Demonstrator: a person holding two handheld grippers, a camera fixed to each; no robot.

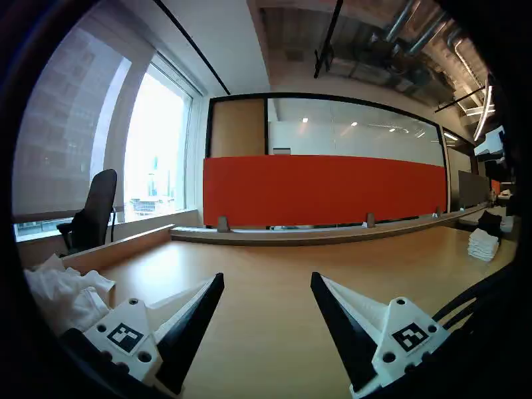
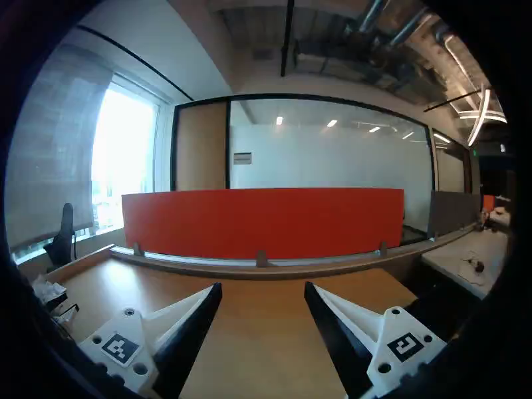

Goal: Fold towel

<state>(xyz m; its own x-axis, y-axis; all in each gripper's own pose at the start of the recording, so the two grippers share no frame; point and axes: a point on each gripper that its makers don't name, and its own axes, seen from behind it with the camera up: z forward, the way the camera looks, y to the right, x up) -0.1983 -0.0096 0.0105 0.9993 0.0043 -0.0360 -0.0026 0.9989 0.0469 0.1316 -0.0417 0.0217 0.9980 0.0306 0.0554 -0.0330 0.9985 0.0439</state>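
Towel cloth (image 1: pixel 63 296), white and crumpled, lies in a heap at the left edge of the tabletop (image 1: pixel 266 319), just beside the left claw (image 1: pixel 266 278), probably as the supply waiting to be folded. The left claw and the right claw (image 2: pixel 263 287) both stand wide open and empty above bare wood, seemingly between grasps. Near the right edge sits a neat stack of folded towels (image 1: pixel 483 244), likely finished pieces put aside.

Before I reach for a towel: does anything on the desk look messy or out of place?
Nothing spilled or damaged. One untidy spot: a crumpled towel heap on the desk at left, unlike the folded stack far right. Left tongs and right tongs are open, empty.
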